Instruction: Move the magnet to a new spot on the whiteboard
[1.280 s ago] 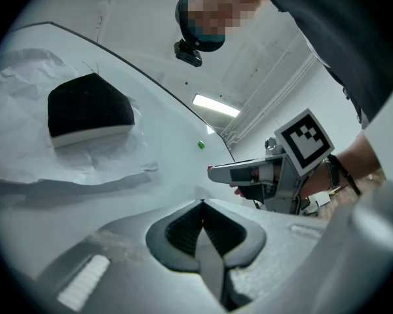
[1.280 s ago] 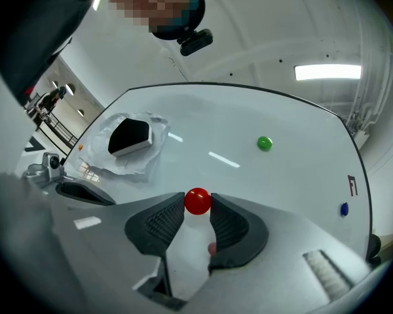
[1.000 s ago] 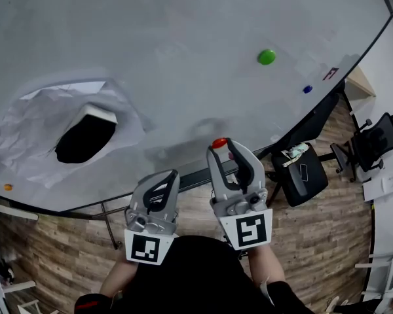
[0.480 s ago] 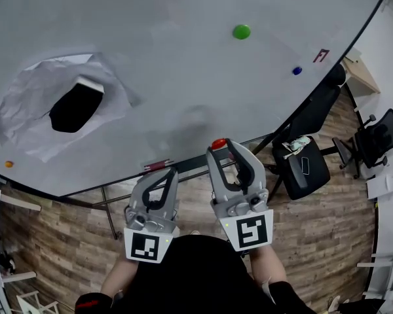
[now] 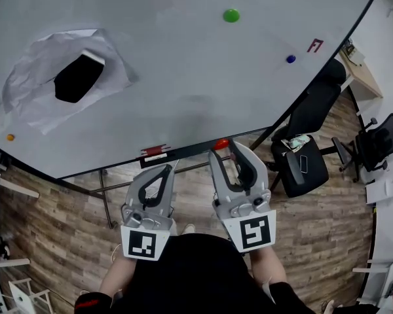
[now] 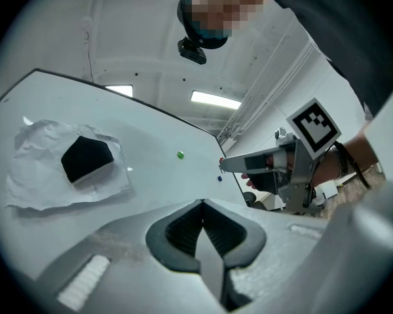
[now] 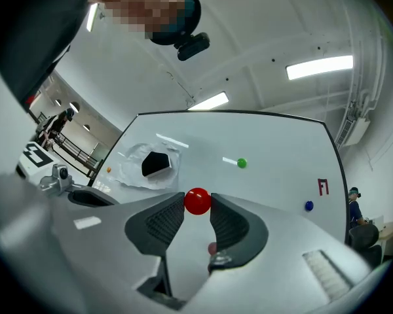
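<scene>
The red magnet [image 7: 198,201], small, round and glossy, sits pinched at the tips of the right tongs [image 5: 223,148]. These have drawn back from the whiteboard [image 5: 183,64] to its lower edge, so it looks lifted off, with placement still to come. The left tongs [image 6: 202,207] are closed and empty.

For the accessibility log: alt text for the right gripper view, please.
The right hand-held gripper pinches a red magnet between its jaw tips, in front of a whiteboard. The board carries a green magnet, a blue magnet and crumpled white paper with a black block at its centre.
</scene>
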### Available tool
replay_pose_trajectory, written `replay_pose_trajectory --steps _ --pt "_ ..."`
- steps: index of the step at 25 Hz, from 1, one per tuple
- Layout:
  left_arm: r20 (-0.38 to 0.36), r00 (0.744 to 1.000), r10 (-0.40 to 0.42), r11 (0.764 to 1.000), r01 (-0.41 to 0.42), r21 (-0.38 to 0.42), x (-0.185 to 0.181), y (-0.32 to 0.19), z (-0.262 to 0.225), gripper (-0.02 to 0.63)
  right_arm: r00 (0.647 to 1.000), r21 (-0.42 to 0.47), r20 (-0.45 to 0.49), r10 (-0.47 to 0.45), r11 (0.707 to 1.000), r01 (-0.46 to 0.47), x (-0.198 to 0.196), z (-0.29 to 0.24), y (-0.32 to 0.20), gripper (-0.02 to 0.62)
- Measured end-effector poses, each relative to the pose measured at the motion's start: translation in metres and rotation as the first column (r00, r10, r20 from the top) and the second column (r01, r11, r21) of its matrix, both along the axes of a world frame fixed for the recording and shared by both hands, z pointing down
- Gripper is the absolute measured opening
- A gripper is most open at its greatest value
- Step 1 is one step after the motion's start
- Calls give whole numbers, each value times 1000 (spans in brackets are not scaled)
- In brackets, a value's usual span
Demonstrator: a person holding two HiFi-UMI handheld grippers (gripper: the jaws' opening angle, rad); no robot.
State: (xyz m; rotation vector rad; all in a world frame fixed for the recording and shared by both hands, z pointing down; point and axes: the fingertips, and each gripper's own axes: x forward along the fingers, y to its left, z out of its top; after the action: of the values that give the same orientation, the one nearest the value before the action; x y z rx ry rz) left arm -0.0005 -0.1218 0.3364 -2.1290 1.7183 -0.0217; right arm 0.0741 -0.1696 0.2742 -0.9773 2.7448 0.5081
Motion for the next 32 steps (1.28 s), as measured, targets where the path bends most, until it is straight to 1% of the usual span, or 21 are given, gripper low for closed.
replay_pose_trajectory --steps 4,9,12,17,20,26,32 --pt "8 1000 -23 1000 23 5 5 10 1 2 1000 3 -3 -9 1000 9 11 3 12 126" --pt "18 999 -47 999 46 29 9 17 -4 2 1000 10 -7 -13 1000 13 23 6 22 126" --pt "11 998 -59 997 59 40 10 21 -9 2 1000 1 -3 -14 1000 14 30 10 25 126" --pt "40 996 -76 996 73 55 10 25 -14 2 1000 -10 5 -22 1000 23 33 17 29 126" --pt "41 995 -86 995 84 57 10 28 -15 2 999 -10 7 -31 999 32 35 21 35 126" --pt "49 995 -87 994 84 67 15 29 -19 2 999 -11 34 -23 1000 24 41 23 38 126" --pt "52 995 -84 994 80 71 20 28 -21 2 999 -5 37 -22 1000 22 45 23 38 126"
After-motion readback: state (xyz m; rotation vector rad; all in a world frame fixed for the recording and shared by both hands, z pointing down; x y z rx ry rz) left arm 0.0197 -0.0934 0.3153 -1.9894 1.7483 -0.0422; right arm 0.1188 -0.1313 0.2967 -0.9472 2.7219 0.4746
